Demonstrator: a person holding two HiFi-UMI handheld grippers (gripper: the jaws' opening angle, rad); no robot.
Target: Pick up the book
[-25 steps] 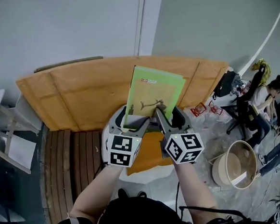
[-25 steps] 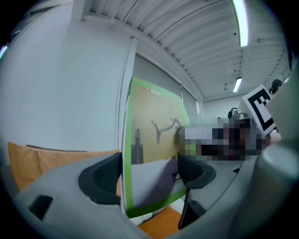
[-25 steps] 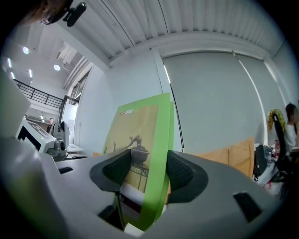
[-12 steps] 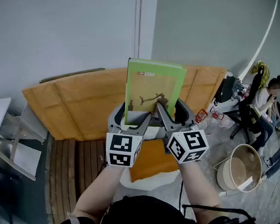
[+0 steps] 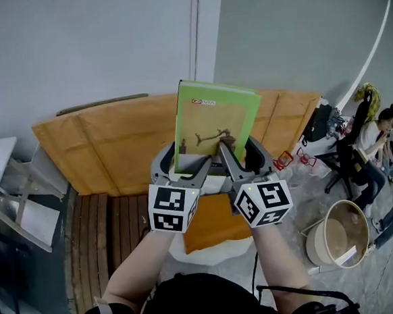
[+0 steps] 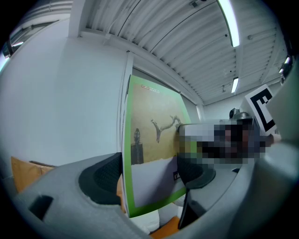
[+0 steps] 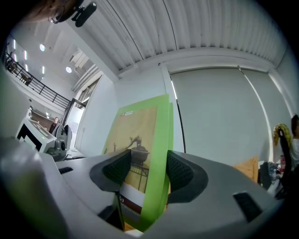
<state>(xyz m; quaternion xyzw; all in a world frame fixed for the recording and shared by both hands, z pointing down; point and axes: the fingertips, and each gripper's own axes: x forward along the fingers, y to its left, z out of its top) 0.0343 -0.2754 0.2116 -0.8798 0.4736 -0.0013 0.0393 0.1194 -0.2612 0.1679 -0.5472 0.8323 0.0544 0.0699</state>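
**Green-bordered book (image 5: 216,128) held upright by both grippers, clear of the board.**

The left gripper (image 5: 184,166) pinches the thin, flat book at its lower left edge between ribbed black pads. The right gripper (image 5: 240,157) clamps the lower right edge likewise, its jaws parted only by the book's thickness. The smooth rectangular cover stands near vertical above the orange-brown plywood board (image 5: 107,143).
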